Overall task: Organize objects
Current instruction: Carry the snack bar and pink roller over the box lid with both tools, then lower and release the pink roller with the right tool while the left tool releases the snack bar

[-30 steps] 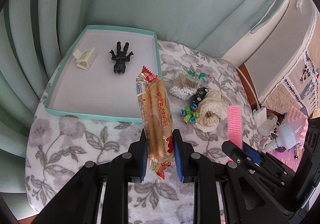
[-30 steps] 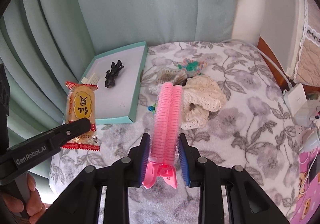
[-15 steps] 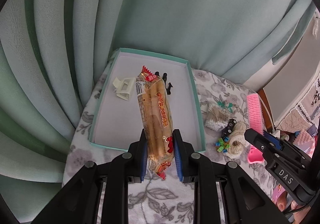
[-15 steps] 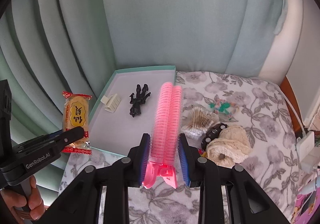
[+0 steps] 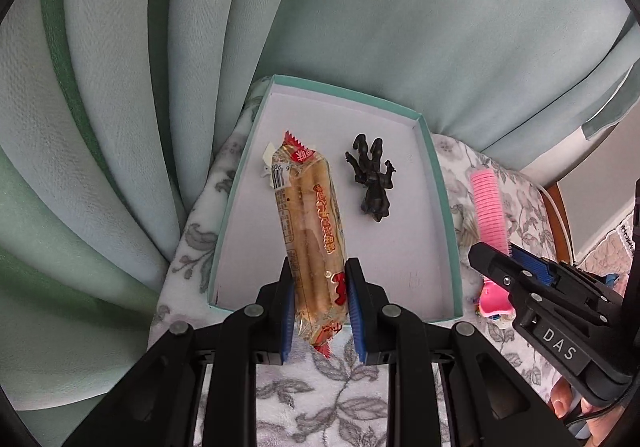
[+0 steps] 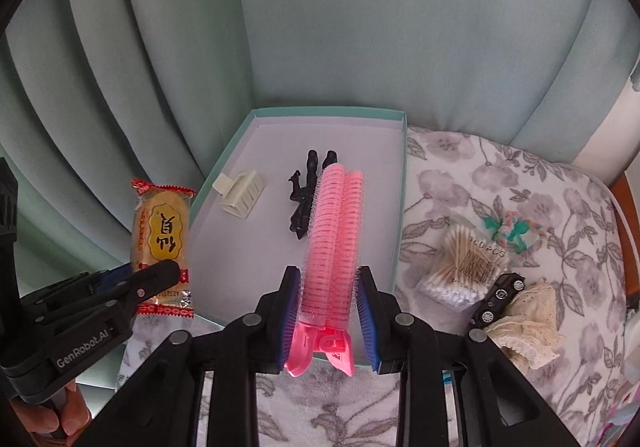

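Teal tray (image 5: 436,183) now fills mid-frame in both views, so left gripper (image 5: 320,307) clamping snack pack (image 5: 310,223) and right gripper (image 6: 328,311) clamping pink hair clip (image 6: 334,231) have swung over it, probably ready to drop.

Both wrist views overlook the tray (image 5: 439,183) (image 6: 396,231).

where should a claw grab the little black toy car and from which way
Take the toy car across its two long sides, at mid-body between the wheels. Come from above. It lies on the cloth wedged between the cotton swab pack and the lace cloth, so a level approach is probably blocked. The fingers should turn to its diagonal line and slip down beside its flanks.
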